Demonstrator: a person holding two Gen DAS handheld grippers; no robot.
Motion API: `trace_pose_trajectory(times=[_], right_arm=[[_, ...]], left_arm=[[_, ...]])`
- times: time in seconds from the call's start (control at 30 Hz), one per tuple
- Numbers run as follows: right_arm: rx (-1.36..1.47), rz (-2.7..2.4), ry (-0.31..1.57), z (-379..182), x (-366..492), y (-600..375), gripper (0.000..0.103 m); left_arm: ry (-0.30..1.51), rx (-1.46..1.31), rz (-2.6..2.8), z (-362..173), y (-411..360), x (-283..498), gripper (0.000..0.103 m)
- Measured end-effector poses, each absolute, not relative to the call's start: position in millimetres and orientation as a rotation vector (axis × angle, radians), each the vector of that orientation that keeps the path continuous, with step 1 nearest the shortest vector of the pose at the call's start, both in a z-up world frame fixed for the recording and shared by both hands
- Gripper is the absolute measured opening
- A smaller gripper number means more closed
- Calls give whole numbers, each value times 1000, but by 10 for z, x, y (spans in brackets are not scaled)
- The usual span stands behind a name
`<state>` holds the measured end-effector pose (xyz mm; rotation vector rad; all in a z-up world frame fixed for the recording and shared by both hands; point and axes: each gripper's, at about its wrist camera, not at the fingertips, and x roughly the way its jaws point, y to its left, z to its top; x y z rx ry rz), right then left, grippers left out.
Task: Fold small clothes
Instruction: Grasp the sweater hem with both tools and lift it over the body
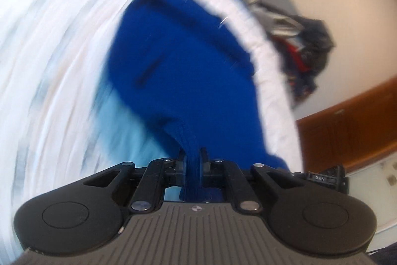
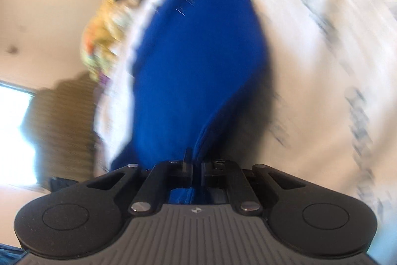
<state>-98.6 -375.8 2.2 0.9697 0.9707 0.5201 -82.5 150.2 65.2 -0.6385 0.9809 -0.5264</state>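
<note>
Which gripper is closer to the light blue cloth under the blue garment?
Left. The left gripper, shut on the blue garment, sits just above the light blue cloth. The right gripper grips the same garment; no light blue cloth shows there.

Looks like someone's bedroom at home: white patterned bedsheet (image 1: 37, 66) filling the view, heap of clothes (image 1: 305, 41) on the floor at 2 o'clock, wooden furniture (image 1: 347, 123) at 3 o'clock.

A white patterned bed cover (image 1: 49, 54), blurred in both views, is carrying the clothes. A deep blue garment (image 1: 178, 61) is lying on it near its edge, and a light blue cloth (image 1: 119, 126) is lying just beside the blue one.
</note>
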Motion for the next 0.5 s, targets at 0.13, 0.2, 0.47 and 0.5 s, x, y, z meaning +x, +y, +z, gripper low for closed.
trace_pose_trajectory(times=[0.13, 0.2, 0.47, 0.5], right_arm=[[1011, 584, 767, 307, -203, -3888, 6], [1021, 563, 691, 377, 310, -3964, 6], [1067, 196, 655, -26, 2210, -4069, 78], [1064, 136, 682, -55, 2248, -4075, 87]], left_arm=[[821, -592, -574, 1035, 1462, -19, 8], [759, -568, -562, 1144, 1395, 484, 8], [672, -447, -222, 980, 1025, 2266, 64], [688, -468, -184, 948, 1077, 2299, 73]])
